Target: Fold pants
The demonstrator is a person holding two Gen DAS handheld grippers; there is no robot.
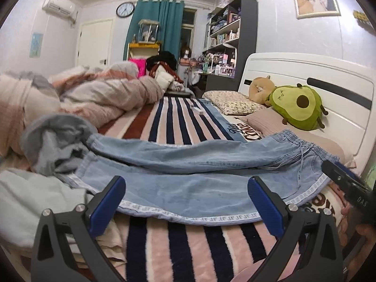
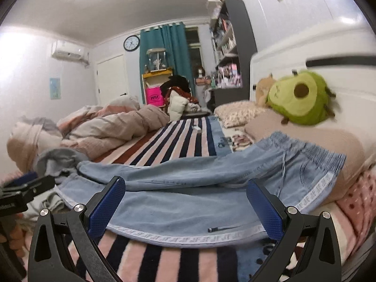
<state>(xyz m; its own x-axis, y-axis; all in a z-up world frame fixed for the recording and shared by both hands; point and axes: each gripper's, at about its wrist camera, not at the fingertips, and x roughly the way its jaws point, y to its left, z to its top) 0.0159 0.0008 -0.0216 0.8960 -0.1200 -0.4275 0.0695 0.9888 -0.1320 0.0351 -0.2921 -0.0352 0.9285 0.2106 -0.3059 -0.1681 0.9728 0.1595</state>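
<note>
Light blue denim pants (image 1: 188,183) lie spread flat across the striped blanket (image 1: 178,246), waistband to the right by the pillows, leg ends to the left. A white lettered stripe runs along the near side seam. My left gripper (image 1: 186,202) is open, its blue pads on either side of the near leg's edge, just in front of it. My right gripper (image 2: 185,206) is open too, over the near leg of the pants (image 2: 188,206) closer to the waistband (image 2: 312,155). The right gripper also shows at the right edge of the left wrist view (image 1: 347,183).
A grey garment (image 1: 51,141) is bunched at the leg ends. A crumpled duvet (image 1: 77,94) fills the left of the bed. Pillows (image 1: 232,102), an avocado plush (image 1: 296,105) and the white headboard (image 1: 293,70) stand to the right. Shelves (image 1: 230,37) and clutter stand beyond the bed.
</note>
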